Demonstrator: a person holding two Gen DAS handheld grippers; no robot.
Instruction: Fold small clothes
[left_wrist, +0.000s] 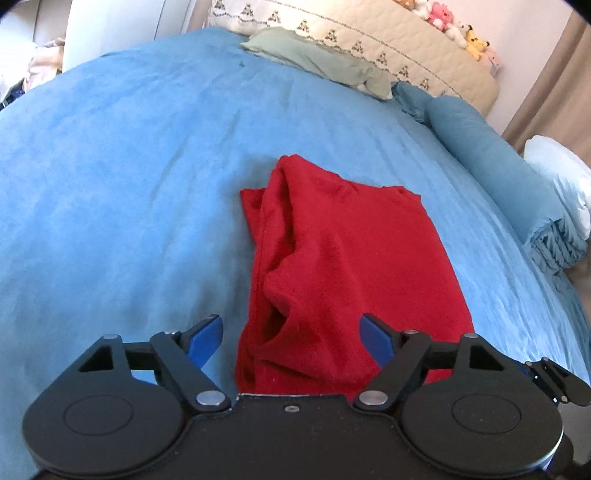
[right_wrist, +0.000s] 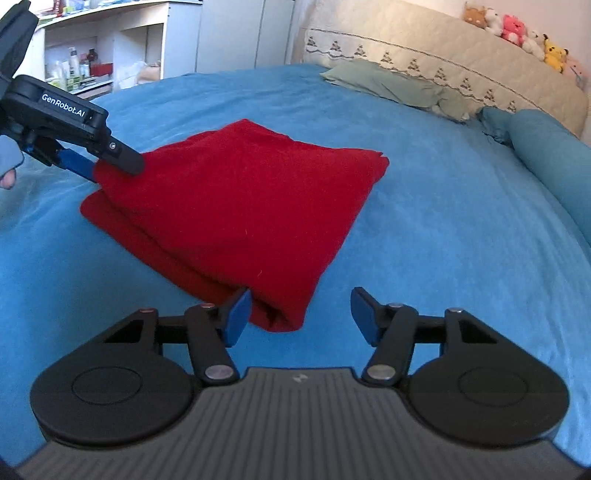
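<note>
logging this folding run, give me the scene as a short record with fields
surface: blue bedspread
garment: red cloth, folded over in layers, lying on the bedspread
left gripper: fingers apart, straddling one end of the cloth, not pinching it
right gripper: fingers apart, cloth corner beside its left finger, not gripped
background: green pillow, quilted headboard with plush toys

Blue bedspread (right_wrist: 424, 229) across the bed. Pale green pillow (right_wrist: 384, 83) and blue bolster (right_wrist: 550, 151) lying at quilted cream headboard (right_wrist: 424, 48). Row of plush toys (right_wrist: 517, 29) on top. White pillow (left_wrist: 561, 177) beyond bolster. White shelving (right_wrist: 92, 55) holding bottles, far left.
</note>
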